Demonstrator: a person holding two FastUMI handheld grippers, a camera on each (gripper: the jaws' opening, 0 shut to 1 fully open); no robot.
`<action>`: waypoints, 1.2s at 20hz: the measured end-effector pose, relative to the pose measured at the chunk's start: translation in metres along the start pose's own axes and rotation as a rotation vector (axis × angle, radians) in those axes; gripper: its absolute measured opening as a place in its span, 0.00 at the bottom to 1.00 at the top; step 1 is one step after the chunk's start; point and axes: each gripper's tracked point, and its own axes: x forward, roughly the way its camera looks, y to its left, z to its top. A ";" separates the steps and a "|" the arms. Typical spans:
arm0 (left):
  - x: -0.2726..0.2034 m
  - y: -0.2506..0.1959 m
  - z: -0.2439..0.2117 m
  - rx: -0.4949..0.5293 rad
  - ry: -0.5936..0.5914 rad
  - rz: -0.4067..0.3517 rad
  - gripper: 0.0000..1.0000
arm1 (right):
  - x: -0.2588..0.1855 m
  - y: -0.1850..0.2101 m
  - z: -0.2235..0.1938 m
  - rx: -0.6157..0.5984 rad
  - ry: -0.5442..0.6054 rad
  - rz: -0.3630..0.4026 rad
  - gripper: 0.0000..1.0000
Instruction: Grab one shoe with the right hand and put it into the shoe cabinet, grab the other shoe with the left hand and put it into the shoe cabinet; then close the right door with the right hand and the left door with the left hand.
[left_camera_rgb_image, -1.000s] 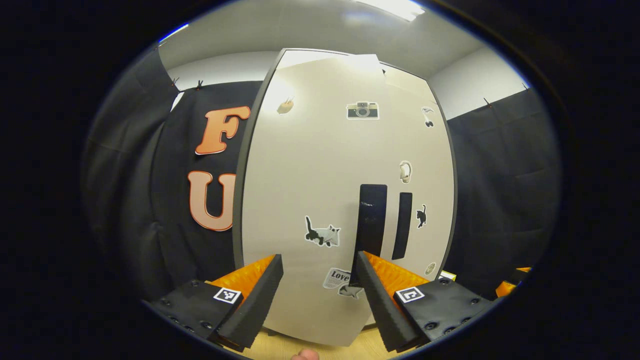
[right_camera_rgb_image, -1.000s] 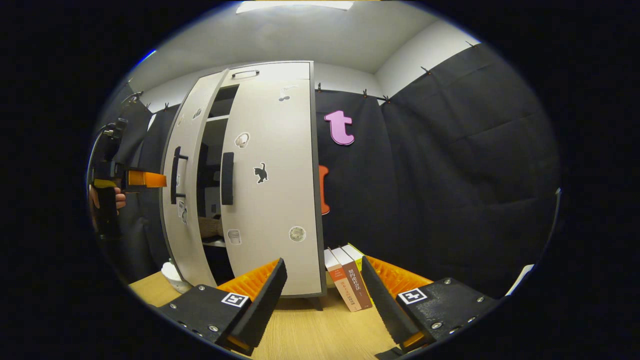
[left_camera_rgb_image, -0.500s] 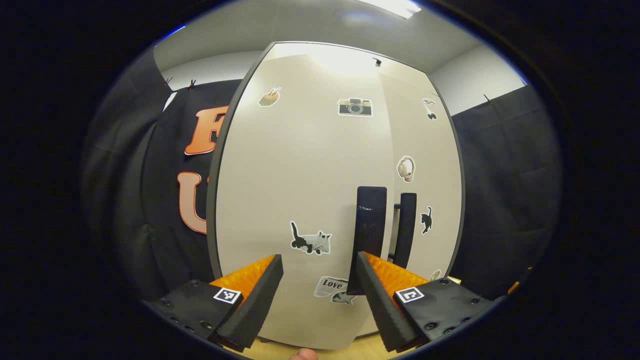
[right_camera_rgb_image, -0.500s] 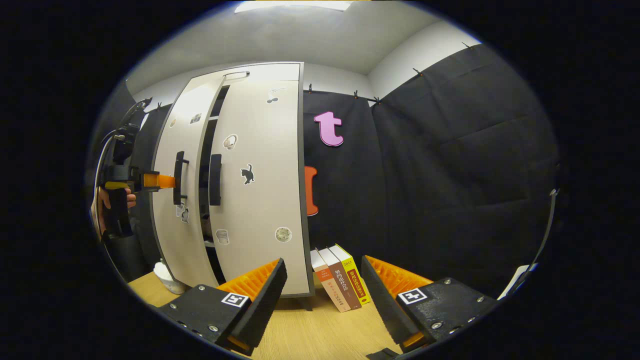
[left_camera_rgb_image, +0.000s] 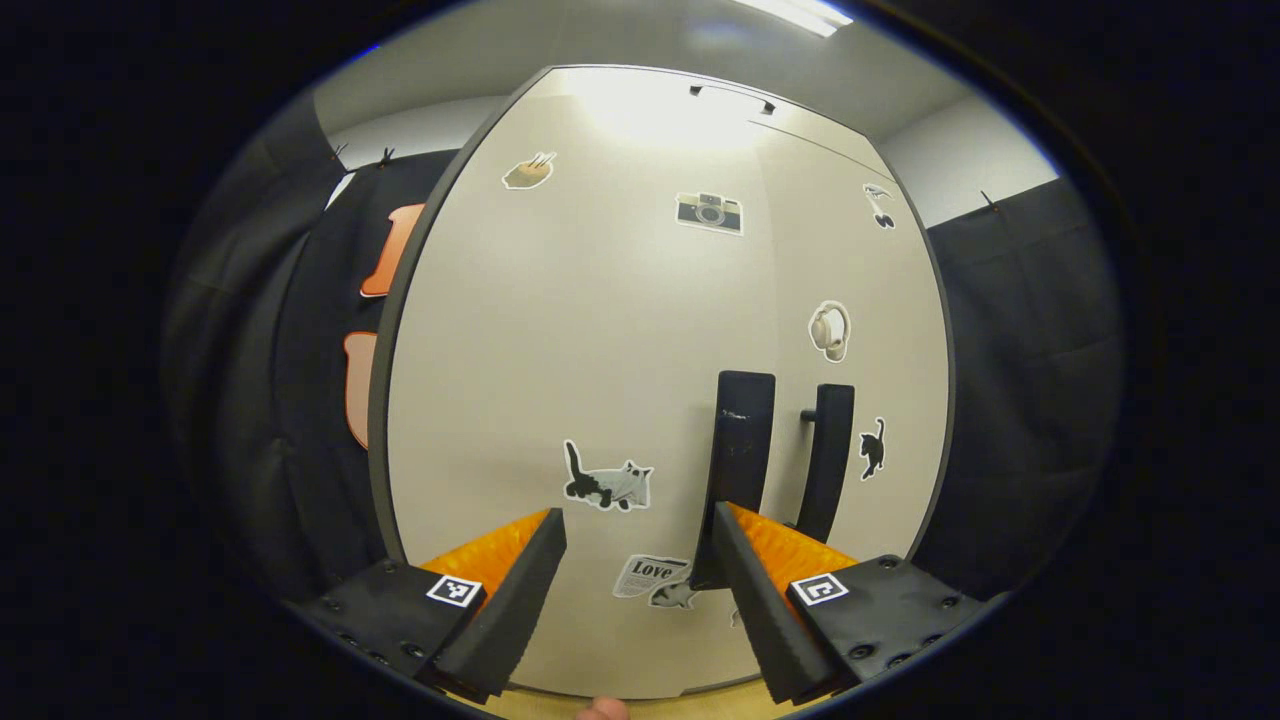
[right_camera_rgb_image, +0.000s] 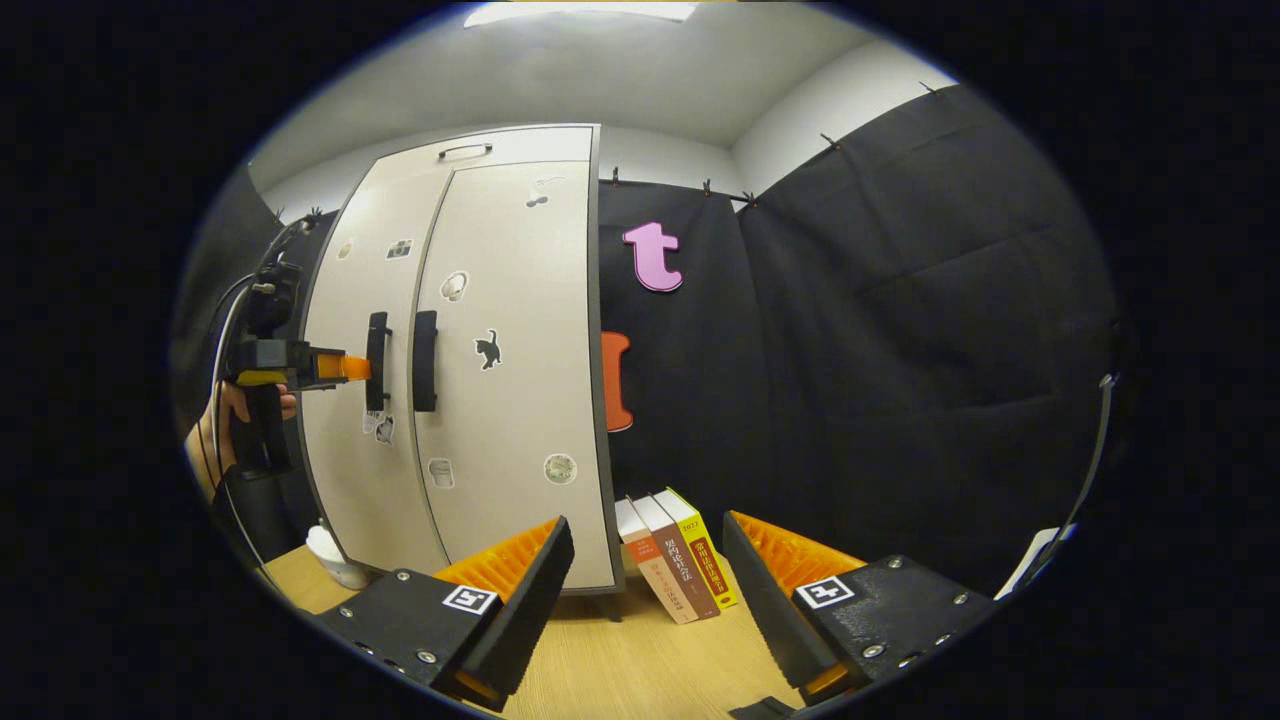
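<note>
A black-draped booth under a pale ceiling, a light wooden tabletop (right_camera_rgb_image: 610, 670) underfoot: this is where you stand with a gripper in each hand.

Nearest your right gripper (right_camera_rgb_image: 645, 590), the two fingers are spread wide with nothing between them, hanging over bare wood. Just past them, a short row of books (right_camera_rgb_image: 675, 565) leans against the right flank of the shoe cabinet (right_camera_rgb_image: 500, 420). The cabinet sits off to the left of your right fingers and apart from them, both doors flush in this view.

Your left gripper (left_camera_rgb_image: 640, 585) is close up on the left door (left_camera_rgb_image: 560, 350). Its fingers are parted and clamp nothing; the door's sticker-covered face runs between them. The left door handle (left_camera_rgb_image: 735, 460) stands just above the tip of the right-hand finger; you cannot tell from this view whether they touch. The right door handle (left_camera_rgb_image: 828, 455) is beside it, on the right door (left_camera_rgb_image: 860, 300).

Farther off in the right gripper view, your hand (right_camera_rgb_image: 235, 415) holds the left gripper level, its tips at the left door handle. A small white object (right_camera_rgb_image: 335, 560) sits on the table at the cabinet's foot. The shoes are hidden behind the doors.
</note>
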 end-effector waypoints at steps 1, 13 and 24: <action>0.002 0.000 0.000 0.005 -0.001 0.001 0.96 | 0.001 0.000 -0.001 -0.002 0.001 0.001 0.93; -0.081 0.018 0.023 -0.004 -0.048 0.021 0.96 | 0.002 0.025 0.001 -0.005 -0.006 0.076 0.97; -0.204 0.037 -0.018 0.012 -0.029 0.089 0.96 | 0.006 0.064 0.003 0.005 -0.020 0.170 0.93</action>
